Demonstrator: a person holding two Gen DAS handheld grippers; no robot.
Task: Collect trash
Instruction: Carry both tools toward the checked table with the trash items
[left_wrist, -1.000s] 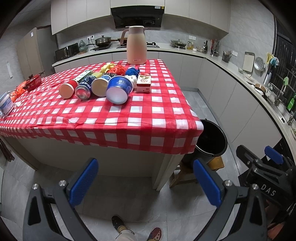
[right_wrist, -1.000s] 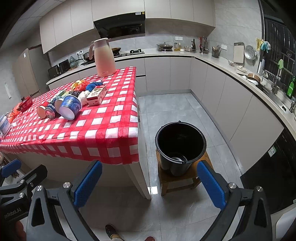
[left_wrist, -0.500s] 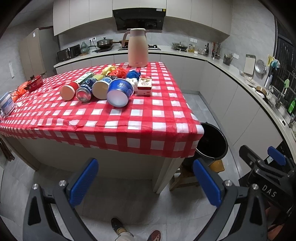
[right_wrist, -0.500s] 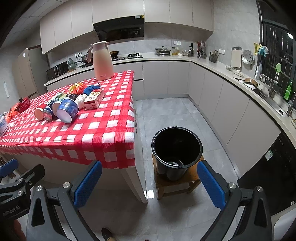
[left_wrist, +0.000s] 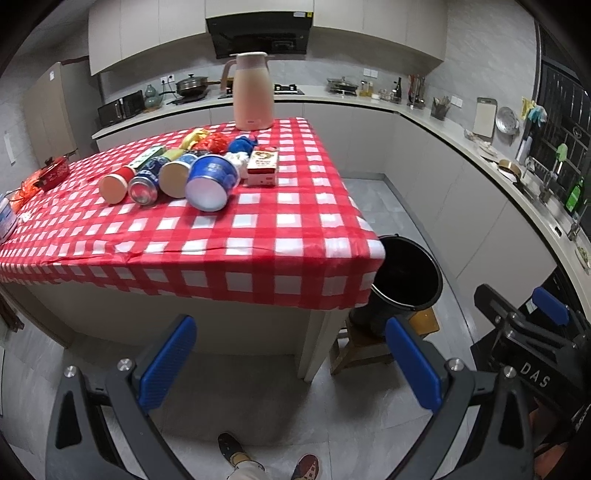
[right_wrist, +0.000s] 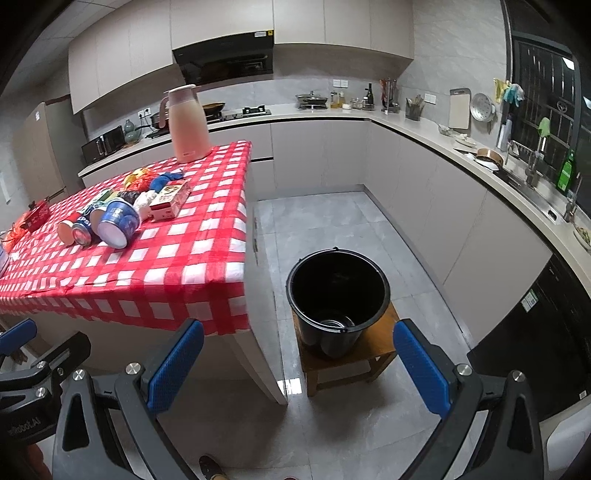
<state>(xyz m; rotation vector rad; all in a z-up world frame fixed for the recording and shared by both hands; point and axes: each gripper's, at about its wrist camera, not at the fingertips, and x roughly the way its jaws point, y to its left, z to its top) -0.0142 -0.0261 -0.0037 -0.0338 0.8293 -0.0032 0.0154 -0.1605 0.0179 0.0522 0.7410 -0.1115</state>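
Trash lies in a cluster on the red checked table: a blue paper bowl on its side, a blue can, two cups, a red-and-white carton and crumpled wrappers. The same cluster shows in the right wrist view, with the bowl and carton. A black bucket stands on a wooden stool right of the table; something lies at its bottom. My left gripper is open and empty, in front of and below the table edge. My right gripper is open and empty, near the bucket.
A pink thermos jug stands at the table's far end. A red object lies at the table's left side. Kitchen counters run along the back and right walls. The person's feet show on the grey tiled floor.
Both grippers have risen and moved slightly towards the table; the table top and bucket appear lower and closer in view. Jaws stay open.
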